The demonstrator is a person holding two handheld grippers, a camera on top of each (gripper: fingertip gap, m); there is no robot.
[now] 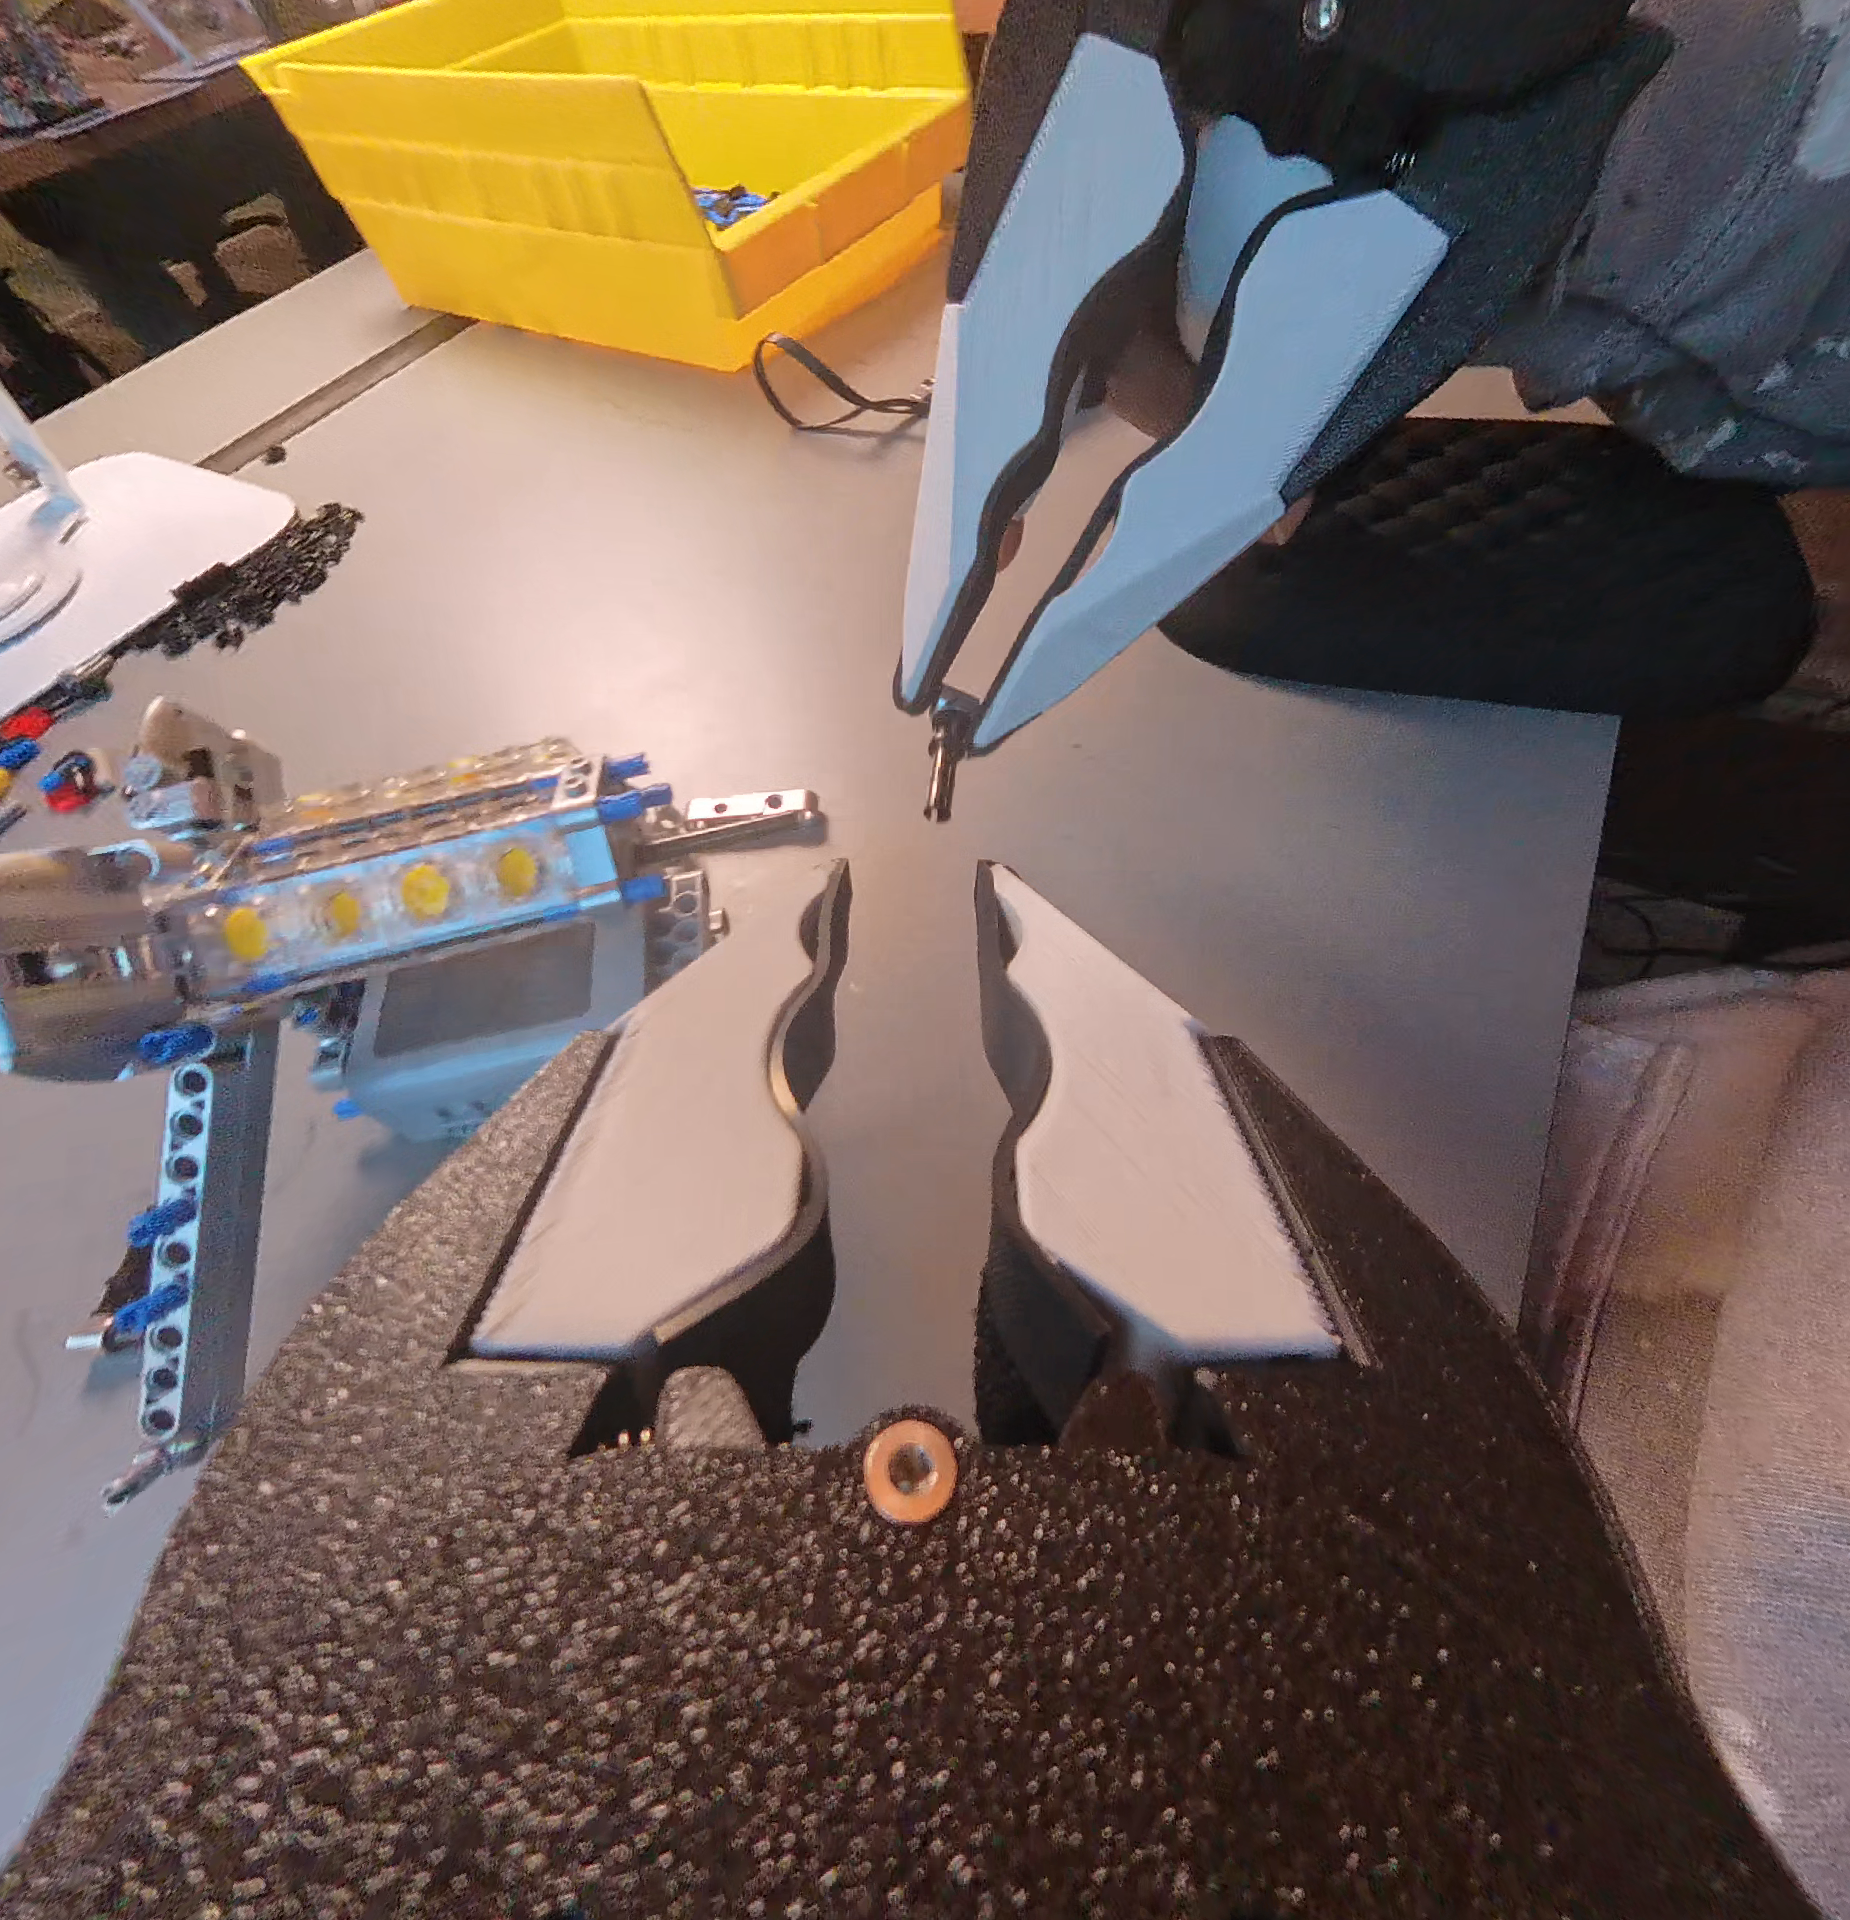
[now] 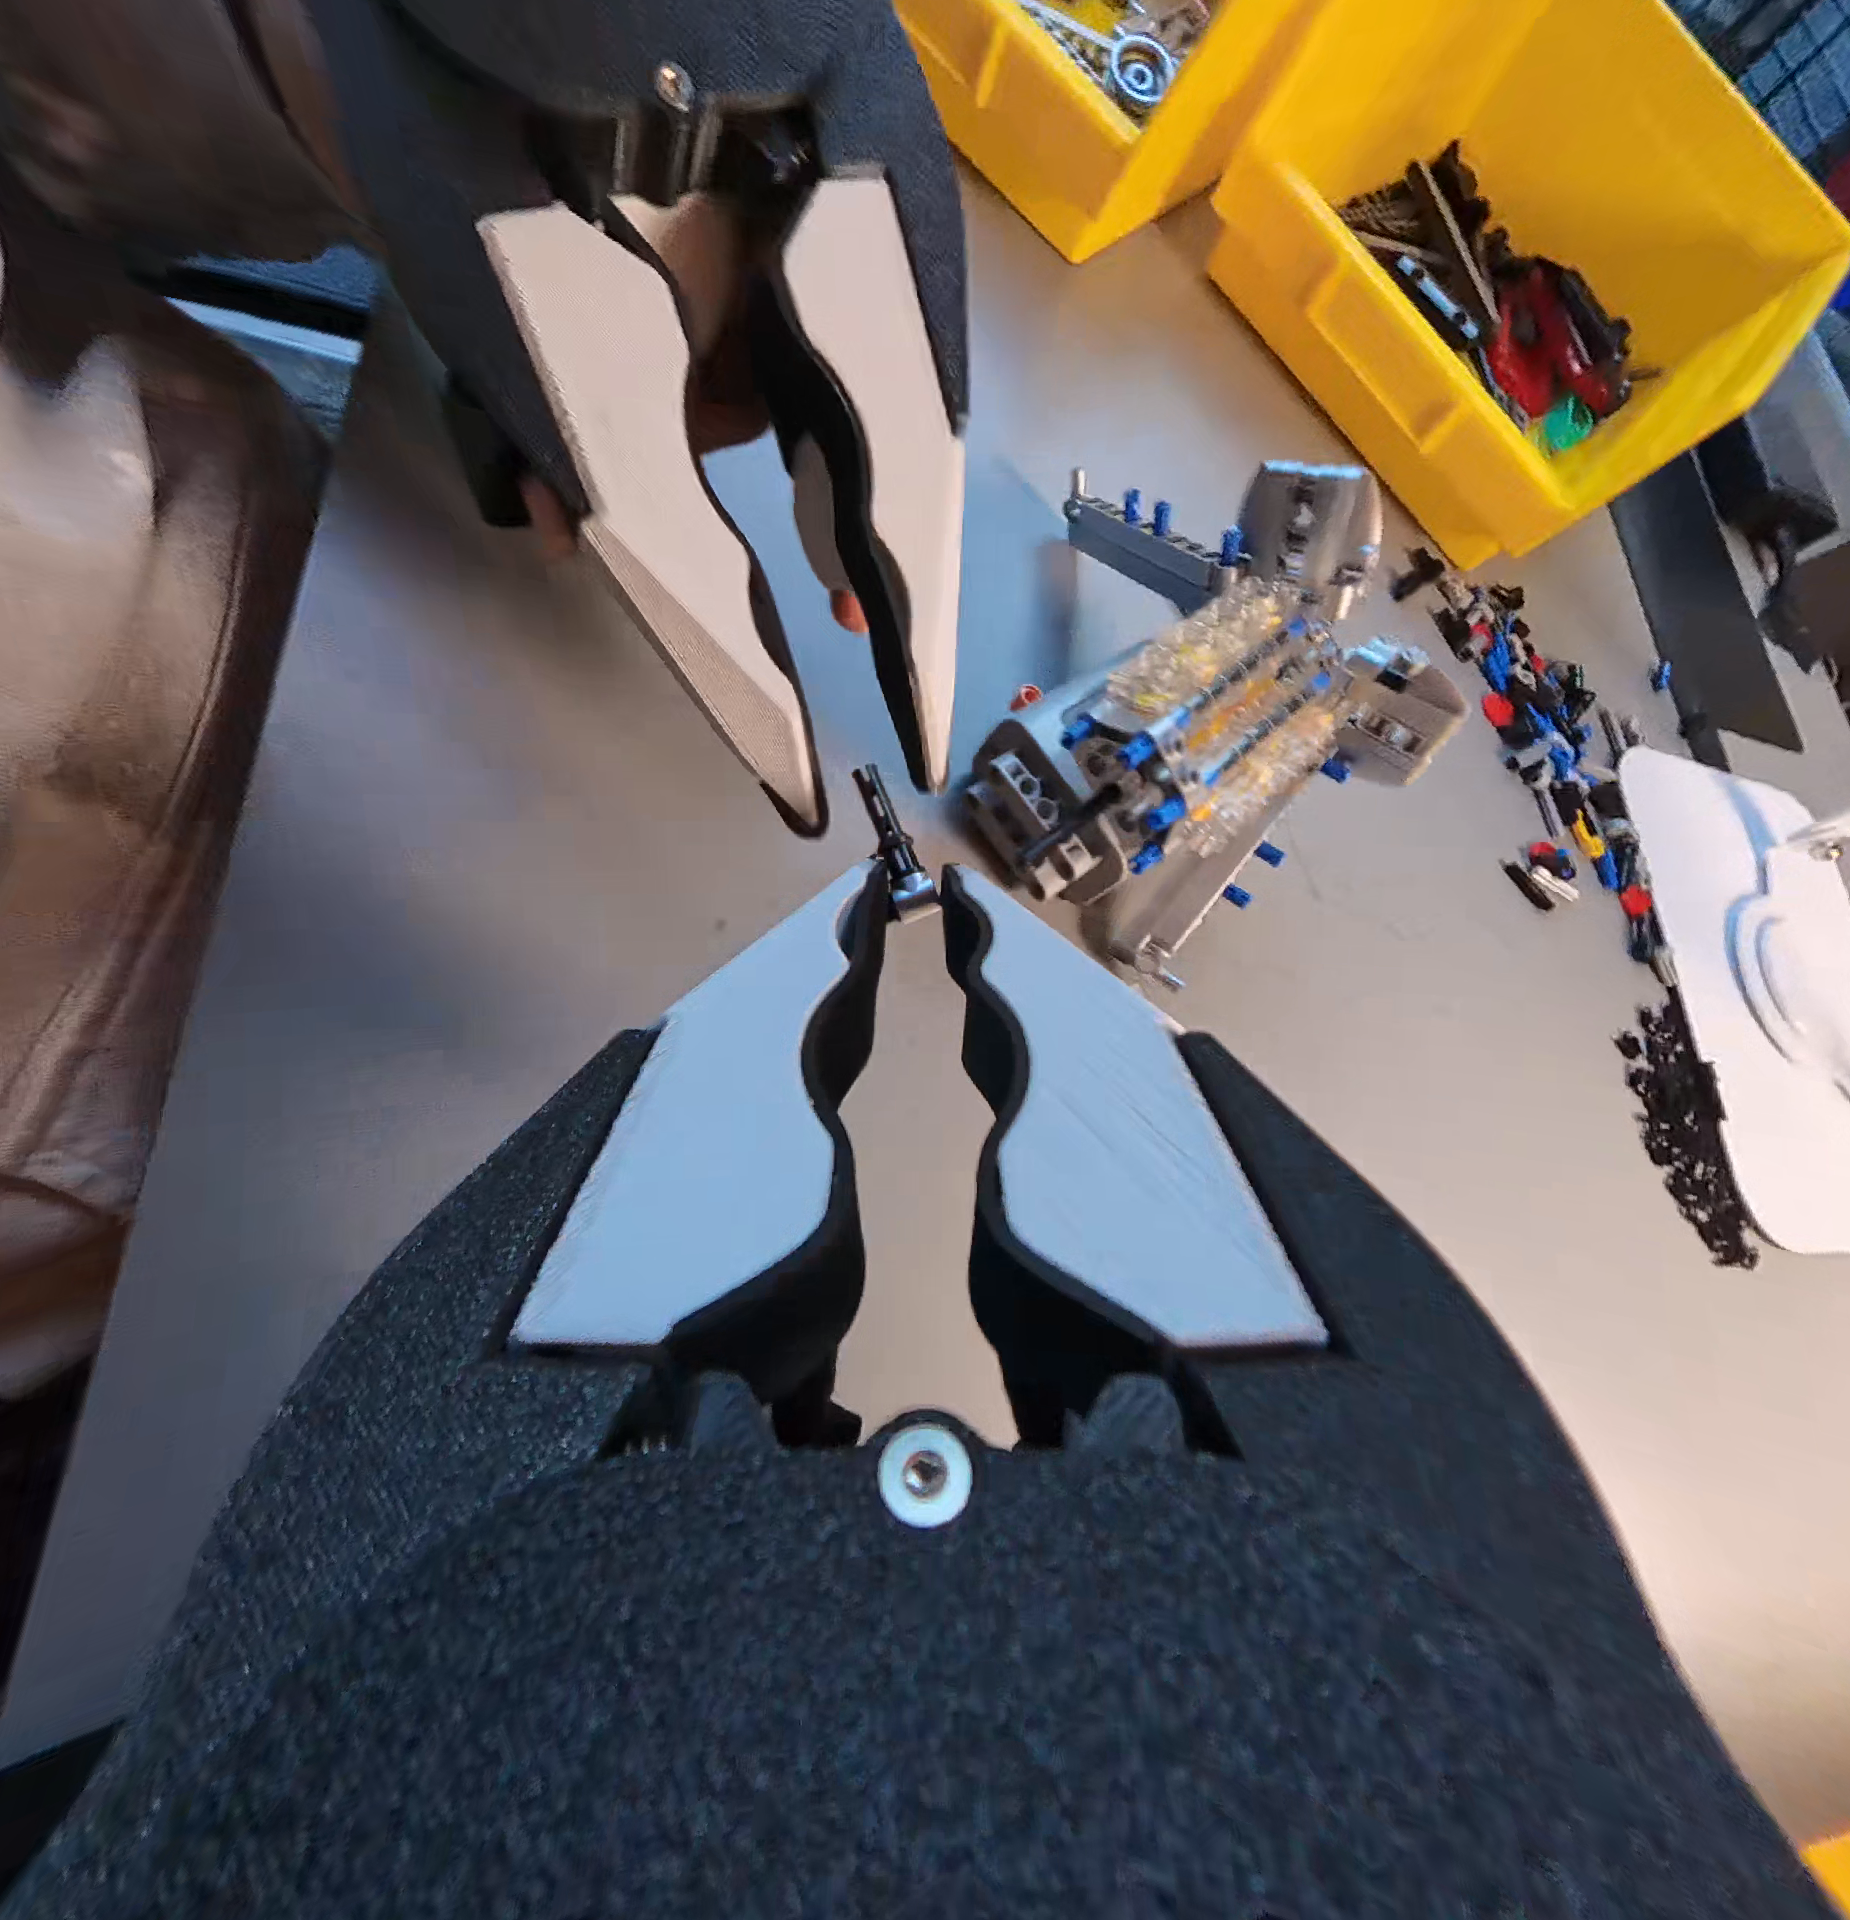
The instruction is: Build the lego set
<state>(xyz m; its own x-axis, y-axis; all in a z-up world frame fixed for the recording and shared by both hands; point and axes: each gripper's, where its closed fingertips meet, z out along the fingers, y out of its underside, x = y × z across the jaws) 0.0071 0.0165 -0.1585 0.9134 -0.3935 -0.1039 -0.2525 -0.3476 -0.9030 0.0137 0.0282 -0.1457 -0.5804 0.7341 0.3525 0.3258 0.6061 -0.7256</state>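
Right wrist view had your right gripper pinching a small, stiff, light black pin by its end above the tabletop, left gripper parted, empty.

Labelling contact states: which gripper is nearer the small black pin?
Right. The right gripper pinches the black pin at its tips; the left gripper, open, sits just beyond the pin's free end.

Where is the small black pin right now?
The small black pin is pinched at the tips of the right gripper, above the grey table, facing the open left gripper, left of the brick model.
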